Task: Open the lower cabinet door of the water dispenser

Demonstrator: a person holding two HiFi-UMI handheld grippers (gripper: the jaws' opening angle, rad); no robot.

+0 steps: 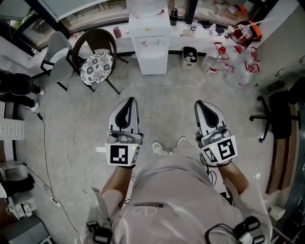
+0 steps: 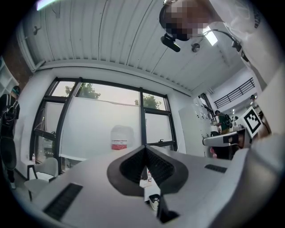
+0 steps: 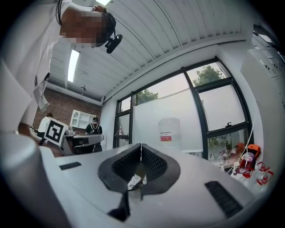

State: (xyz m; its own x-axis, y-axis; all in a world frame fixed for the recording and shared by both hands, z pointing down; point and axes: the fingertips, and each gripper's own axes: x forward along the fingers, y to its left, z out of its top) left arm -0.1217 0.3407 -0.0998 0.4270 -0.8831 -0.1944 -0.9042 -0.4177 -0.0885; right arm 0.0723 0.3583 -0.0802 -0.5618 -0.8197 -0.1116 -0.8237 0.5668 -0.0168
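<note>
The white water dispenser [image 1: 149,43] stands against the far wall with a clear bottle [image 1: 143,7] on top. Its lower cabinet door [image 1: 153,66] looks closed. My left gripper [image 1: 130,99] and right gripper [image 1: 199,103] are held side by side over the grey floor, well short of the dispenser and pointing towards it. Both are shut with nothing between the jaws. In the left gripper view the left gripper [image 2: 145,147] has its tips together, and the bottle [image 2: 121,138] shows beyond. In the right gripper view the right gripper [image 3: 141,146] is closed the same way below the bottle [image 3: 168,133].
A dark chair with a floral cushion [image 1: 96,66] stands left of the dispenser, beside a white chair [image 1: 56,58]. A small bin [image 1: 189,56] and several clear water jugs [image 1: 215,64] lie to its right. A white cable [image 1: 76,128] runs across the floor. An office chair [image 1: 281,116] is at the right.
</note>
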